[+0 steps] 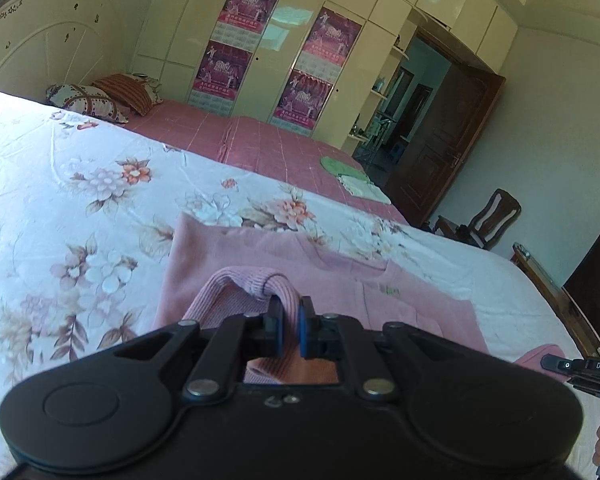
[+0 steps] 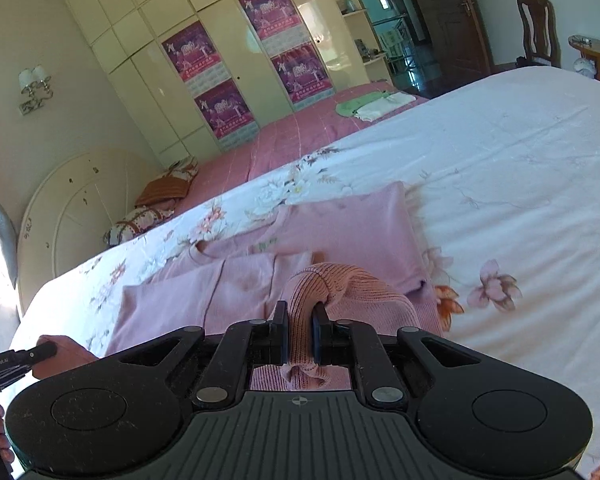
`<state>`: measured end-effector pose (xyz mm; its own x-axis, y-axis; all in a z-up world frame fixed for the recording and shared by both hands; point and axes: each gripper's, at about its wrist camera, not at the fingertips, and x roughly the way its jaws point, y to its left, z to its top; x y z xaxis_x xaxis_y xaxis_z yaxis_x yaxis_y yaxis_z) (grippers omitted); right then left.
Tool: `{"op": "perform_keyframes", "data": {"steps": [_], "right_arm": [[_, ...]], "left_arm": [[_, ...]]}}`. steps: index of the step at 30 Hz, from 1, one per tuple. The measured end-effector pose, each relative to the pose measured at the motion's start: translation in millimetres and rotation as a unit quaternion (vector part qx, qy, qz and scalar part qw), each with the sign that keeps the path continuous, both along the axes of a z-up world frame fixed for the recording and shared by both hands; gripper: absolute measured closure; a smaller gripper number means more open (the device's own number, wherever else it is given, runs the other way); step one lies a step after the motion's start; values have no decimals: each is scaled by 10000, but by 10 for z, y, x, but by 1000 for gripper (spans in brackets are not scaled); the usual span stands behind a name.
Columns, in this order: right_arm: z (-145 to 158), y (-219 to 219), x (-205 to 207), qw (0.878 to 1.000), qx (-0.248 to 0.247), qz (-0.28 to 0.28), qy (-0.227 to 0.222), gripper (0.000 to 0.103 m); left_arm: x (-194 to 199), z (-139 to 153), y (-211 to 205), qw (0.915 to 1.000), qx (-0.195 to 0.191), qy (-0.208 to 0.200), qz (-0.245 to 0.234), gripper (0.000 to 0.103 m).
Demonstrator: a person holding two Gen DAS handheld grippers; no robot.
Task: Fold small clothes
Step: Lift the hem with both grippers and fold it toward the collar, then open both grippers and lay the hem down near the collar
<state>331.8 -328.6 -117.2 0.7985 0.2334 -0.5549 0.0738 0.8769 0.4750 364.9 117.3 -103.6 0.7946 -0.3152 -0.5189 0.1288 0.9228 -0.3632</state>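
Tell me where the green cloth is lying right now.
The green cloth lies on the far pink checked blanket, beside a white folded cloth, near the wardrobe; the left wrist view shows it right of centre.

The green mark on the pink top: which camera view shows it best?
The right wrist view. There the green mark lies unobstructed on the spread pink top, just beyond the neckline. In the left wrist view the mark is smaller and fainter, near a fold. It is too small to read in either view.
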Motion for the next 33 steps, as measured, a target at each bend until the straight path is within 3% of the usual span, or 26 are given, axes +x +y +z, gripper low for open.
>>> {"op": "perform_keyframes", "data": {"steps": [8,12,20,22,24,25,27,29,33], "right_arm": [[-77,-254,940,9995,223,-211,-11,93],[-194,-302,1394,9995,187,-227,101,93],[-627,-426,2034,9965,331,-282,716,93],[-706,-454,2112,9955,271,-293,856,92],[-742,-486,2127,9946,269,-394,925,92],[-749,-507,2138,9941,294,-437,948,89],[-716,-529,2139,9945,172,-535,879,61],[-670,-529,2148,9949,-79,-624,791,42],[-604,-584,2124,9956,-256,-613,654,42]], "left_arm": [[768,-57,-19,9984,-200,-83,520,96],[1172,-178,-74,9976,-220,85,658,96],[1733,-527,-185,9940,210,628,865,96],[1822,-602,-206,9921,397,783,894,90],[1877,-646,-192,9903,435,870,990,76],[1895,-656,-177,9896,457,872,1052,72],[1896,-650,-151,9886,548,842,1118,54],[1877,-639,-135,9888,625,814,1086,53],[1736,-586,-116,9905,738,654,961,51]]}}
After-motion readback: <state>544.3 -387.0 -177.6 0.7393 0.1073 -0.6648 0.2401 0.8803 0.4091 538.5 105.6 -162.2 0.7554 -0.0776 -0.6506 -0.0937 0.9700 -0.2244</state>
